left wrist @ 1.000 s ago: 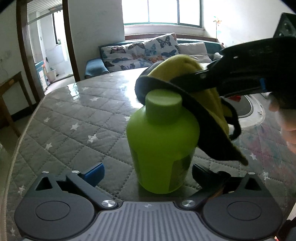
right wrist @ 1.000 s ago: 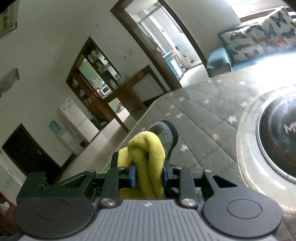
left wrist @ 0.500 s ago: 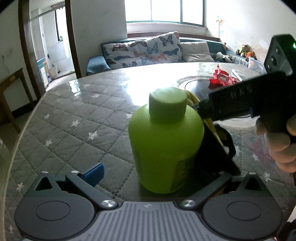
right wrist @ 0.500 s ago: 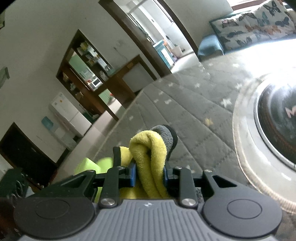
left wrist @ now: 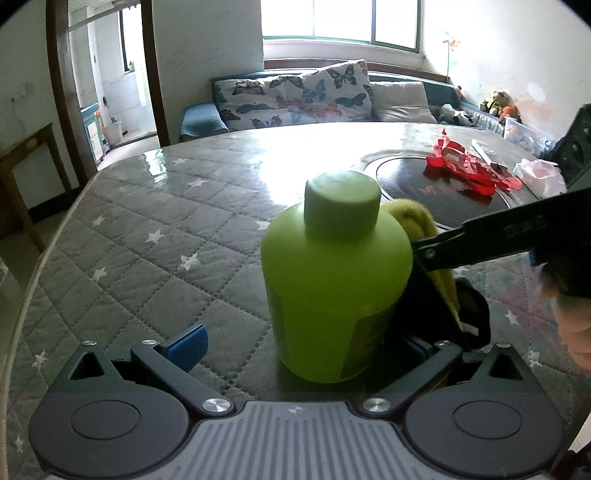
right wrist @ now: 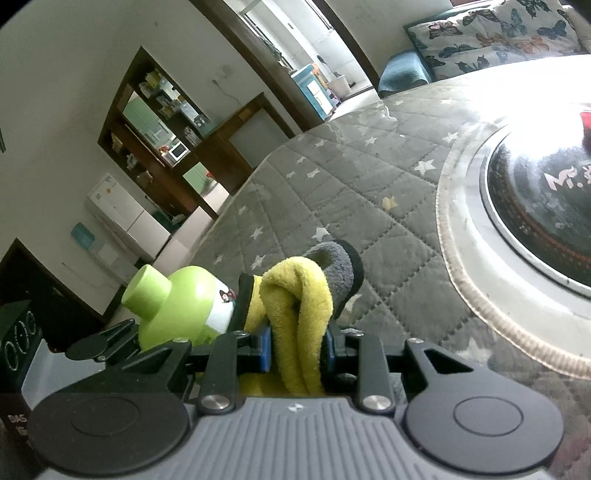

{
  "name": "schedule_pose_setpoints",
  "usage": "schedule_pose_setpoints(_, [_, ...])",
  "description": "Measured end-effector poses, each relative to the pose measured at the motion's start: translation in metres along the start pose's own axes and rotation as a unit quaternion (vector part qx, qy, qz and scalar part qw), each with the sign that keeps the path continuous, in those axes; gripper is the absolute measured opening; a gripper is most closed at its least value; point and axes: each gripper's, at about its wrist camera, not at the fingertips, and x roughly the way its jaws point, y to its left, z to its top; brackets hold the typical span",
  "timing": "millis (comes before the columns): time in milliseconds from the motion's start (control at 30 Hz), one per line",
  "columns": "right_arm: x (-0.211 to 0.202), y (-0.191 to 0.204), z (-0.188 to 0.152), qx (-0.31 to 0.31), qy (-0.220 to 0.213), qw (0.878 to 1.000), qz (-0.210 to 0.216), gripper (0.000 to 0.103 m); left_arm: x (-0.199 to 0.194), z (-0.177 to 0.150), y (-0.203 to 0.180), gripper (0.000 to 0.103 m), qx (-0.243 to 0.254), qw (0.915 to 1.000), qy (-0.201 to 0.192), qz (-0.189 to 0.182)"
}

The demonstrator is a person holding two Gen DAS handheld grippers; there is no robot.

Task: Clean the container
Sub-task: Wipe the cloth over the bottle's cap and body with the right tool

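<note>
Bright light comes through a wide window [left wrist: 340, 22] above a sofa [left wrist: 317, 99] with butterfly cushions. At the left stands a dark doorway [left wrist: 107, 74]; elsewhere, a wooden shelf [right wrist: 155, 129] against white walls.

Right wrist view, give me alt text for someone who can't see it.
The right gripper pinches a folded yellow and grey cloth against the side of a lime-green plastic bottle, above a grey quilted star-patterned table cover.

On the counter [left wrist: 155, 236] there is one green bottle [left wrist: 336, 291], one yellow and grey cloth [right wrist: 299, 291], one round black plate [left wrist: 424, 181], one red wrapper [left wrist: 465, 166] and one white bag [left wrist: 539, 173]. Two tongs show: left tongs [left wrist: 299, 345], right tongs [right wrist: 297, 341].
</note>
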Motion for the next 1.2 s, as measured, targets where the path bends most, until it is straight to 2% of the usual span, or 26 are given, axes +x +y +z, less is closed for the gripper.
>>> schedule_pose_setpoints(333, [-0.031,0.020,0.012,-0.013,-0.051,0.998,0.039,0.027,-0.002,0.002,0.003,0.103,-0.011,0.9999,-0.006,-0.005])
schedule_pose_setpoints(533, [-0.019,0.015,0.017,0.000,-0.048,0.998,0.037,0.027,-0.005,0.005,0.002,0.103,-0.012,0.9998,-0.012,-0.006])
schedule_pose_setpoints(767, [-0.008,0.003,0.009,0.010,-0.023,1.000,0.018,0.027,-0.008,0.012,0.004,0.103,-0.016,0.9994,-0.027,-0.016])
schedule_pose_setpoints(900, [-0.018,0.008,0.006,0.006,-0.038,0.999,0.026,0.027,-0.005,0.011,-0.002,0.103,0.006,0.9996,-0.028,-0.007])
schedule_pose_setpoints(967, [-0.027,0.016,0.009,-0.008,-0.054,0.998,0.033,0.027,-0.004,0.011,-0.004,0.101,0.014,0.9995,-0.028,-0.008])
schedule_pose_setpoints(1133, [-0.048,0.050,0.018,-0.079,-0.091,0.992,0.042,0.027,0.000,0.012,-0.005,0.089,0.021,0.9991,-0.029,-0.021])
schedule_pose_setpoints(1200, [-0.053,0.063,0.019,-0.103,-0.099,0.988,0.059,0.027,0.002,0.012,-0.006,0.084,0.022,0.9990,-0.028,-0.026])
